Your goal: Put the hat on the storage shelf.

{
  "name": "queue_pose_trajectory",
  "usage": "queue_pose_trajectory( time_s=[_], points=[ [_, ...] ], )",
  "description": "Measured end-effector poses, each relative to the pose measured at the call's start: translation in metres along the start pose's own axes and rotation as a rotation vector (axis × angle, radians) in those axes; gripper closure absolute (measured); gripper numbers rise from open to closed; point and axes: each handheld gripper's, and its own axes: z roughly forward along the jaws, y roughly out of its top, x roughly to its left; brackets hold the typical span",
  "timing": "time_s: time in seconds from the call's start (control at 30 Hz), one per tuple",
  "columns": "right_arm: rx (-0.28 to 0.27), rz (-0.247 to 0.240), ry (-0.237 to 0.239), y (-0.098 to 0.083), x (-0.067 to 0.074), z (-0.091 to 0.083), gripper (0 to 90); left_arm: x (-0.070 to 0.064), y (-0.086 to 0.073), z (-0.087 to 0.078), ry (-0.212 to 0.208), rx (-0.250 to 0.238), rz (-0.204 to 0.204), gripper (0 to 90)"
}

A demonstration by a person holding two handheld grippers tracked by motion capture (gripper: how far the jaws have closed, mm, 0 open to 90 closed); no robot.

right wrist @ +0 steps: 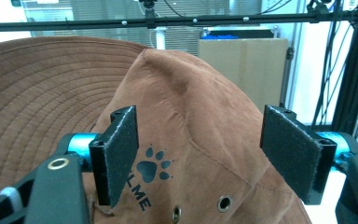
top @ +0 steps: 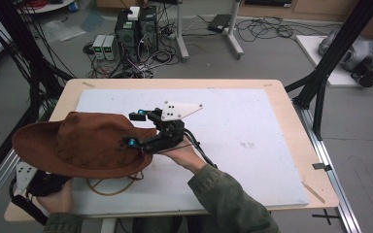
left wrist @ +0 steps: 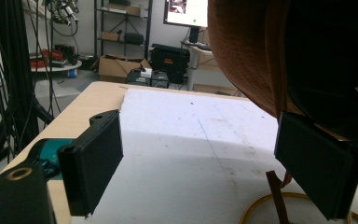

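Hat point(top: 85, 143) on the white mat point(top: 233, 141), brown, wide-brimmed, at nine o'clock of the table point(top: 291, 126).
Right gripper point(top: 135, 128) sits at the crown's three o'clock side, jaws spread apart and clear of the cloth. Left gripper point(left wrist: 200, 163), under the brim at seven o'clock, is released too, its jaws wide; a brown cord point(top: 114, 187) loops beneath the hat.

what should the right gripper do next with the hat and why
Probably ease forward and close on the hat's crown: the right gripper stands open, its pads either side of the crown without pressing it, so nothing is held yet.
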Motion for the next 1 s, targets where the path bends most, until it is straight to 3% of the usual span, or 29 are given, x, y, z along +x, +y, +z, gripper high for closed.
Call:
queue_pose_trajectory(
  time_s=[0.3, 0.53, 0.57, 0.8, 0.83, 0.9, 0.93, 0.97, 1.0],
  points=[
    [-0.050, 0.020, -0.031, 0.005, -0.004, -0.010, 22.8, 0.001, 0.000, 0.000, 0.003, -0.002, -0.003, 15.5],
    [-0.069, -0.004, -0.085, 0.012, -0.003, -0.023, 13.9, 0.000, 0.000, 0.000, 0.002, -0.003, -0.002, 15.5],
    [-0.072, -0.016, -0.122, 0.014, -0.002, -0.030, 12.0, 0.000, 0.000, 0.000, 0.002, -0.004, -0.002, 15.5],
    [-0.090, -0.038, -0.209, 0.021, 0.000, -0.059, 11.1, 0.001, 0.000, -0.001, 0.004, -0.006, -0.002, 15.5],
    [-0.095, -0.046, -0.246, 0.023, 0.000, -0.074, 11.1, 0.001, 0.000, -0.001, 0.003, -0.007, -0.001, 15.5],
    [-0.094, -0.043, -0.258, 0.024, 0.001, -0.079, 11.1, 0.000, 0.001, -0.001, 0.003, -0.006, 0.000, 15.5],
    [-0.096, -0.043, -0.298, 0.025, 0.001, -0.094, 11.1, 0.000, 0.001, -0.001, 0.004, -0.006, 0.003, 15.5],
    [-0.096, -0.043, -0.298, 0.025, 0.001, -0.094, 11.1, 0.000, 0.001, -0.001, 0.005, -0.006, 0.004, 15.5],
    [-0.098, -0.051, -0.329, 0.026, 0.001, -0.101, 11.1, 0.000, 0.001, -0.001, 0.004, -0.006, 0.004, 15.5]
  ],
)
